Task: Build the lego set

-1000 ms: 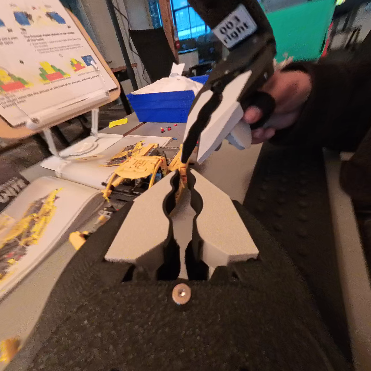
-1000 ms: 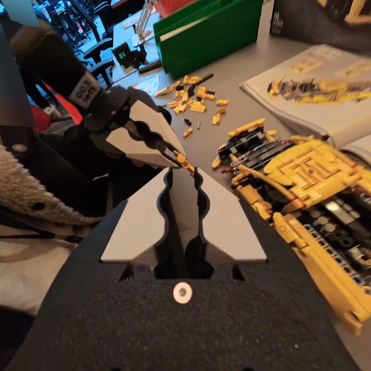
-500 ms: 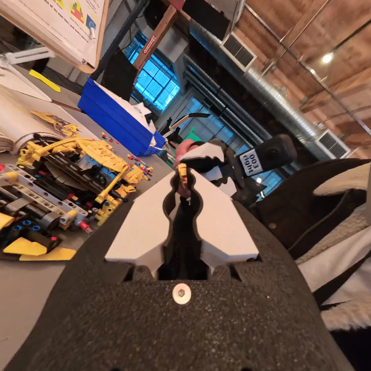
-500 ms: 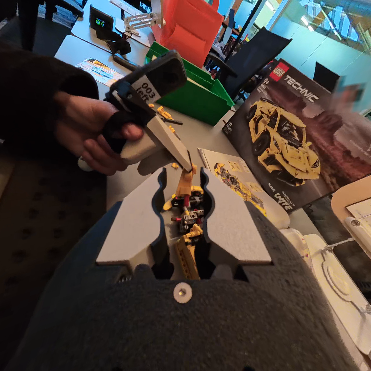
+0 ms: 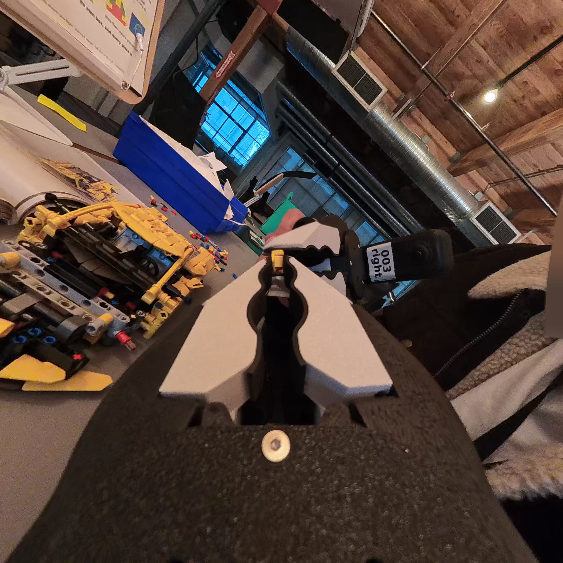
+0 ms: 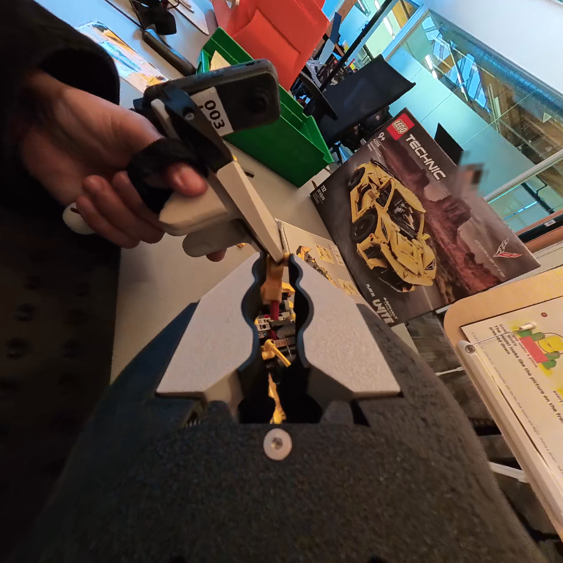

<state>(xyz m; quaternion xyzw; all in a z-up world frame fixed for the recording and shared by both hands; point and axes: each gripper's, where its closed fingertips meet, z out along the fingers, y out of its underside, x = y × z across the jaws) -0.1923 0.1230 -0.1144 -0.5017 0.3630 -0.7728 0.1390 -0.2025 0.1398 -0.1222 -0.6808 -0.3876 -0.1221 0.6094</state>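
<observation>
**Small yellow piece held between both grippers, above the table edge**

We find the left gripper (image 5: 277,262) closed at its tips on a small yellow piece (image 5: 277,259), with the wider scalloped gap behind the tips empty. In the right wrist view, the right gripper (image 6: 275,265) has its jaws nearly together around the same yellow piece (image 6: 274,274), which carries a red pin (image 6: 273,307) at its lower end. The tips of the two grippers meet at the piece. Whether the right jaws actually press it or only flank it, we cannot tell.

The half-built yellow car (image 5: 100,259) lies on the grey table (image 5: 45,441), well apart from the held piece, to the left in the left wrist view. An open instruction book (image 5: 27,170) and a blue bin (image 5: 170,176) lie behind it; the set's box (image 6: 426,219) and a green bin (image 6: 274,137) stand farther along the table.

We judge this a hand-over or a mating of parts in mid-air. The risks:

- The grip area is tiny; one jaw opening before the other has firm hold would drop the piece, possibly off the table.
- Twisting between the two grippers could pop the red pin out.
- Misjudged orientation would force a regrip before fitting to the car.
</observation>
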